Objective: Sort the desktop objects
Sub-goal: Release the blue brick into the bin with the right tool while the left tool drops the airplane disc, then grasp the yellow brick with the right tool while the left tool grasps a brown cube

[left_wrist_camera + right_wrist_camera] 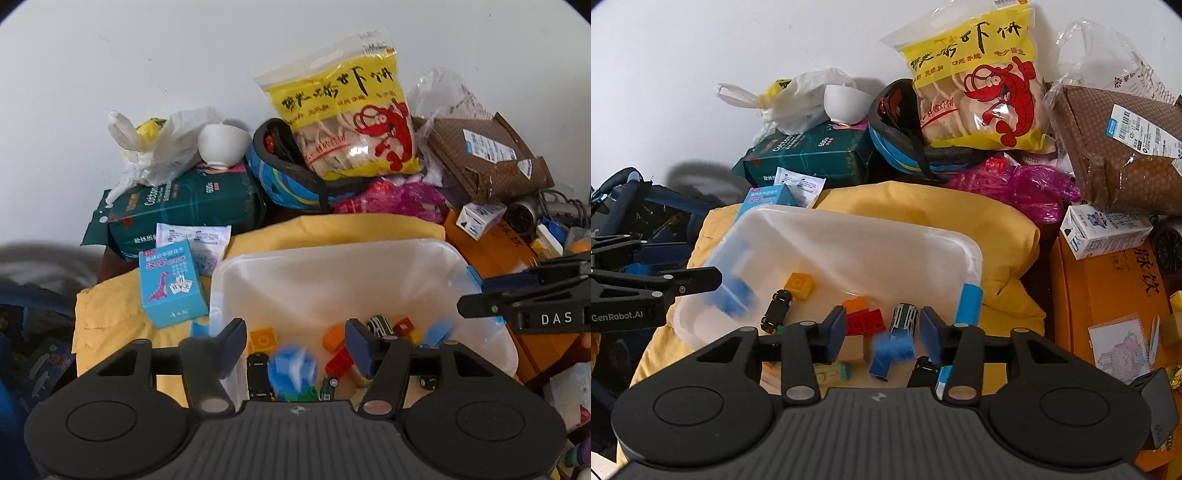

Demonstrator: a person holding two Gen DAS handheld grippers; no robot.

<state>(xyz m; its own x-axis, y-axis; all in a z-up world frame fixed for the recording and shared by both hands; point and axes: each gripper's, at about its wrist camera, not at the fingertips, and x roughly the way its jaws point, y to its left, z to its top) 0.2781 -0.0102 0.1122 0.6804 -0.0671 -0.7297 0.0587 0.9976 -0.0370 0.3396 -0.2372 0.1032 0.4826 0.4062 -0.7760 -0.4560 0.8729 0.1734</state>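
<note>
A clear plastic bin [332, 251] [849, 221] rests on a yellow cushion [110, 310] [1008, 229]. It holds several toy bricks, such as a yellow brick [263, 339] [800, 284], and toy cars [257, 373] [777, 308]. My left gripper [295, 345] [683, 282] hangs open over the bin's left end, with a blurred blue piece [291, 371] [733, 291] loose below its fingers. Over the bin's right end my right gripper [882, 332] [476, 304] is open too, and a second blurred blue piece [894, 349] [439, 330] is below it.
Behind the bin are a yellow shrimp-cracker bag [351, 110] [982, 85], a blue helmet [280, 177], a green tissue pack [184, 210], a pink bag [1015, 181] and a brown parcel [1119, 147]. A blue dinosaur card box [170, 284] lies left. An orange box [1108, 295] with a milk carton [1104, 232] sits right.
</note>
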